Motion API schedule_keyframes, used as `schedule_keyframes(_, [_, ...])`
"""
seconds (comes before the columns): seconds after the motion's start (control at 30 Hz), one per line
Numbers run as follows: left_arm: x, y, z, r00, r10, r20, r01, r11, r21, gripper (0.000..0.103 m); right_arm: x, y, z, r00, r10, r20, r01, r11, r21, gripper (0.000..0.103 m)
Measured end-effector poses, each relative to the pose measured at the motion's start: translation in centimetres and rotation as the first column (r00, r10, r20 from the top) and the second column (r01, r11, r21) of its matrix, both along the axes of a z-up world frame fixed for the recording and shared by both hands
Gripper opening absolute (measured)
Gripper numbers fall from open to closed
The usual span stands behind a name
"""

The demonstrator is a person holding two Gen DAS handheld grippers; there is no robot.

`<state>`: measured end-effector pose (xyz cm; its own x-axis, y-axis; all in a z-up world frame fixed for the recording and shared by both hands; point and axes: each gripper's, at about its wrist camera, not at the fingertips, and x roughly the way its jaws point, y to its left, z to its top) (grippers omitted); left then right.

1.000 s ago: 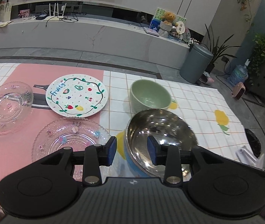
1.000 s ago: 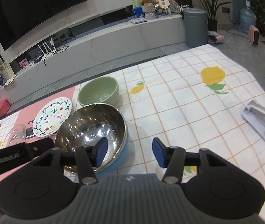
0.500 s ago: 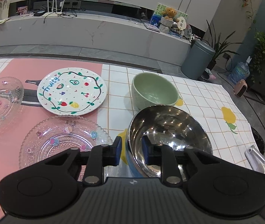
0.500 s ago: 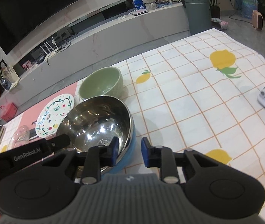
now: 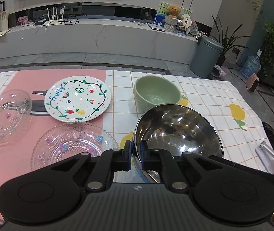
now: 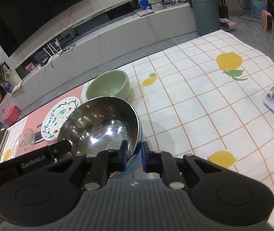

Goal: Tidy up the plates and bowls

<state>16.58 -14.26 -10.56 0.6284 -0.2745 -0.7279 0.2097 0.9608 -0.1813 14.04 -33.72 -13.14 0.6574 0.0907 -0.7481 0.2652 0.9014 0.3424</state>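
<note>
Both wrist views tilt down, close over shared steel bowl [image 5: 177, 132] [image 6: 102, 127].

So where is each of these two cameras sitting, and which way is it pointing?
Left wrist view: sits on the left gripper, looking forward and down along its fingers, which clamp the near left rim of the steel bowl; beyond lie plates and the green bowl.
Right wrist view: sits on the right gripper, looking the same way, clamped on the steel bowl's right rim; the left gripper's black arm shows at lower left.
Shared: steel bowl, green bowl, fruit-painted plate.
</note>
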Motion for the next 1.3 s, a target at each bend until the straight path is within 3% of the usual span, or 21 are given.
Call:
schedule_keyframes(0.47, [-7.9,3.6,4.3,0.999,0.040,0.002,-0.040,0.999,-0.006,0.009,-7.4,2.8,5.1,0.997,0.074,0.034,-0.073,0.997,-0.020,0.012])
schedule_keyframes(0.87, [-13.7,7.9,6.6,0.996,0.081,0.022,-0.081,0.997,0.011,0.009,-13.3,7.6,6.8,0.989,0.151,-0.004,-0.151,0.988,-0.019,0.011])
schedule_keyframes(1.3, [-17.6,16.2,10.3,0.968,0.233,0.091,-0.228,0.972,-0.065,0.009,-15.2,15.3,11.2,0.951,0.299,0.075,-0.295,0.954,-0.060,0.011])
